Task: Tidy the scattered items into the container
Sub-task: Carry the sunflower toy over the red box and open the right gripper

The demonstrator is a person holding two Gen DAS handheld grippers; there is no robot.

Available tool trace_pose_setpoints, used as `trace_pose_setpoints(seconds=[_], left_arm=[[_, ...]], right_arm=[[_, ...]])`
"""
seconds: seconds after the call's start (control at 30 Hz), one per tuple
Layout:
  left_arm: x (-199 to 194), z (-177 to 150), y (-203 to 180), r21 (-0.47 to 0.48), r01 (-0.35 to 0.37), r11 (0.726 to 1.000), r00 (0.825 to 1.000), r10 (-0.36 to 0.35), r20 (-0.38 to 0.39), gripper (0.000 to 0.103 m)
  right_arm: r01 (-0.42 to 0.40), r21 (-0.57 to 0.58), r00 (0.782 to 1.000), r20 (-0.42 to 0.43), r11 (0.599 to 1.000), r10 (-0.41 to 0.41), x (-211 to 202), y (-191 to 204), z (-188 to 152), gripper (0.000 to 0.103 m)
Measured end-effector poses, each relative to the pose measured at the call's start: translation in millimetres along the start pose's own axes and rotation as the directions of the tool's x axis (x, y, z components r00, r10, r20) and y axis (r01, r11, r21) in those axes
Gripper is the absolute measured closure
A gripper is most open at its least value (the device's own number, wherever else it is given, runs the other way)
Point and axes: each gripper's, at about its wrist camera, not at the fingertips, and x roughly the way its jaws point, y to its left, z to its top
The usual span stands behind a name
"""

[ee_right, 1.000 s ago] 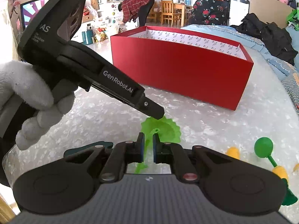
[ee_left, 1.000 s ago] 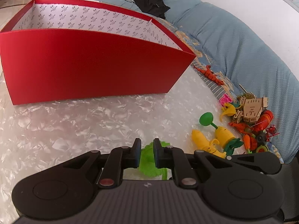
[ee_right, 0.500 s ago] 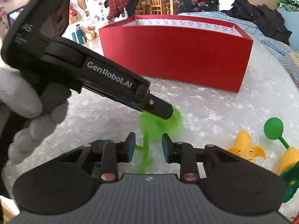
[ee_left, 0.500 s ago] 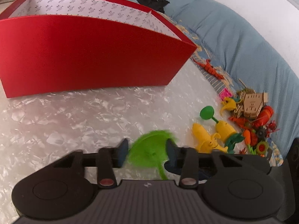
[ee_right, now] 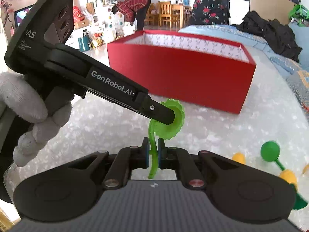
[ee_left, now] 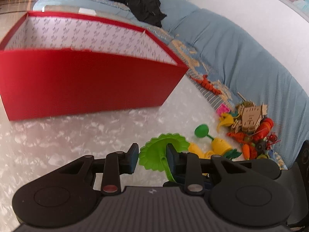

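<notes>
Since 1 second ago our left gripper point(ee_left: 152, 159) has spread its jaws and released the green flower toy point(ee_right: 170, 121), while our right gripper point(ee_right: 153, 152) has clamped its stem. The toy hangs just above the surface point(ee_left: 77, 135), in front of the red box point(ee_right: 179, 73).

Your left gripper point(ee_left: 152, 158) and right gripper point(ee_right: 153, 152) are matt black plastic, with ribbed grey housing and small metal pivot pins. The green flower toy point(ee_right: 170, 121) you hold is smooth, slightly translucent plastic. The red box point(ee_left: 87, 85) looks like matt card outside, with white printed paper lining inside. The tabletop point(ee_left: 77, 131) has a glossy, pearly, crinkled-looking finish. The blue sofa cover point(ee_left: 241, 58) is quilted cloth, and your glove point(ee_right: 23, 100) is rough white knit.
</notes>
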Motion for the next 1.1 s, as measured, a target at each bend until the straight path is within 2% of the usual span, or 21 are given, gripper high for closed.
trace_pose_setpoints(seconds=[0.4, 0.63, 0.93, 1.1], left_arm=[[-12, 55, -14, 0.002, -0.034, 0.999, 0.996, 0.034, 0.085, 0.071], [-9, 87, -27, 0.029, -0.069, 0.997, 0.992, 0.065, 0.11, 0.071], [13, 134, -23, 0.011, -0.097, 0.995, 0.986, 0.095, 0.139, 0.07], [38, 158, -13, -0.014, -0.147, 0.989, 0.981, 0.147, 0.125, 0.068]], right_arm=[[0.015, -0.021, 0.998, 0.061, 1.0, -0.013, -7, -19, 53, 0.098], [0.001, 0.043, 0.996, 0.094, 0.999, -0.005, -9, -44, 78, 0.098], [0.013, 0.062, 0.994, 0.109, 0.998, -0.019, 11, -75, 118, 0.098], [0.048, 0.068, 0.994, 0.096, 0.996, -0.055, 37, -91, 135, 0.096]])
